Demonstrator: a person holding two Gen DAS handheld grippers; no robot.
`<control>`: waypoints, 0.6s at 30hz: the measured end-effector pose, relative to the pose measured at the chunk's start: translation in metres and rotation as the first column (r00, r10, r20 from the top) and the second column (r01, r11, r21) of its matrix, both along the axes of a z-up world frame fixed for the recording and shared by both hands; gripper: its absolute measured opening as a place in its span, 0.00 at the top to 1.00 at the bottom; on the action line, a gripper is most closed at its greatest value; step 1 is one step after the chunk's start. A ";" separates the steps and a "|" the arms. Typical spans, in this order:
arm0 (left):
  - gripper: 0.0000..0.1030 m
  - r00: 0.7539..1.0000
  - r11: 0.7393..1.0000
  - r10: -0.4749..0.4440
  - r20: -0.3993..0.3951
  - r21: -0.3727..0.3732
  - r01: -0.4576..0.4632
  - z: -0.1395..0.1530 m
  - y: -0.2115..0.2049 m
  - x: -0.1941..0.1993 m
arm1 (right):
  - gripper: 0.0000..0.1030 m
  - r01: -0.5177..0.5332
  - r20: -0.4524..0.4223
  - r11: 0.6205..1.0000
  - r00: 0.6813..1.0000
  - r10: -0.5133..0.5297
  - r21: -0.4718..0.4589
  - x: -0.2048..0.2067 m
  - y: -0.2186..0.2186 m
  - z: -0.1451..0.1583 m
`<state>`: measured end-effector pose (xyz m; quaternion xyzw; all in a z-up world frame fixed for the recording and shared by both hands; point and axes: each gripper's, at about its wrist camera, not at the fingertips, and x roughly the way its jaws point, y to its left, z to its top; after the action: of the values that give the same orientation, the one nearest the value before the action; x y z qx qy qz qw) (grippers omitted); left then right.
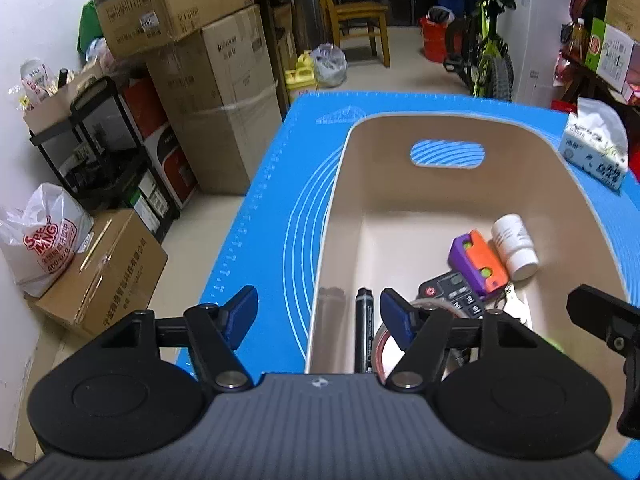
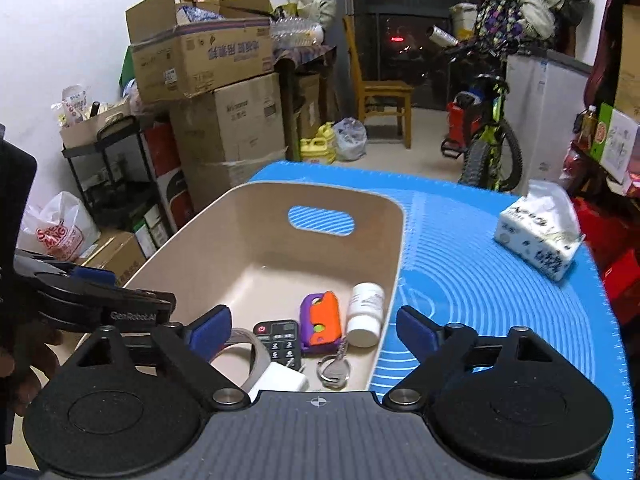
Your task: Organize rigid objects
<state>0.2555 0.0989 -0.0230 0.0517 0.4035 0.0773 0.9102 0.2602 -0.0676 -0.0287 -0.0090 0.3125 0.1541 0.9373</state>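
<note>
A beige bin (image 1: 340, 184) (image 2: 400, 216) stands on the blue mat (image 1: 272, 208) (image 2: 480, 272). Inside lie a white pill bottle (image 1: 514, 246) (image 2: 364, 314), a purple and orange toy (image 1: 478, 264) (image 2: 322, 322), a black remote (image 1: 456, 294) (image 2: 280, 340), a black marker (image 1: 364, 328), a tape roll (image 1: 384, 344) (image 2: 250, 350), a key ring (image 2: 334, 368) and a white charger (image 2: 278, 378). My left gripper (image 1: 318, 316) is open and empty over the bin's near left wall. My right gripper (image 2: 314, 332) is open and empty over the bin's near right corner.
A tissue pack (image 1: 596, 148) (image 2: 540, 236) lies on the mat's far right. Cardboard boxes (image 1: 208, 92) (image 2: 224, 120), a black shelf (image 1: 100, 152), a plastic bag (image 1: 44, 240), a wooden chair (image 1: 356, 16) and a bicycle (image 1: 484, 52) stand on the floor beyond the table.
</note>
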 end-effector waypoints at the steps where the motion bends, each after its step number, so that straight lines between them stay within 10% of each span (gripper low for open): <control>1: 0.29 1.000 1.000 -0.004 0.006 -0.004 0.004 0.004 -0.001 -0.002 | 0.10 0.006 0.000 1.000 1.000 -0.006 0.002 -0.002 -0.002 0.002; 18: 0.15 0.992 0.999 -0.036 0.123 -0.023 0.039 0.058 -0.024 -0.083 | 0.02 0.098 -0.014 0.992 0.995 -0.098 0.075 -0.073 -0.055 0.036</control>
<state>0.1721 0.0746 0.0352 0.0430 0.3468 0.0580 0.9352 0.1871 -0.1225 0.0069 0.0423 0.3112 0.1196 0.9418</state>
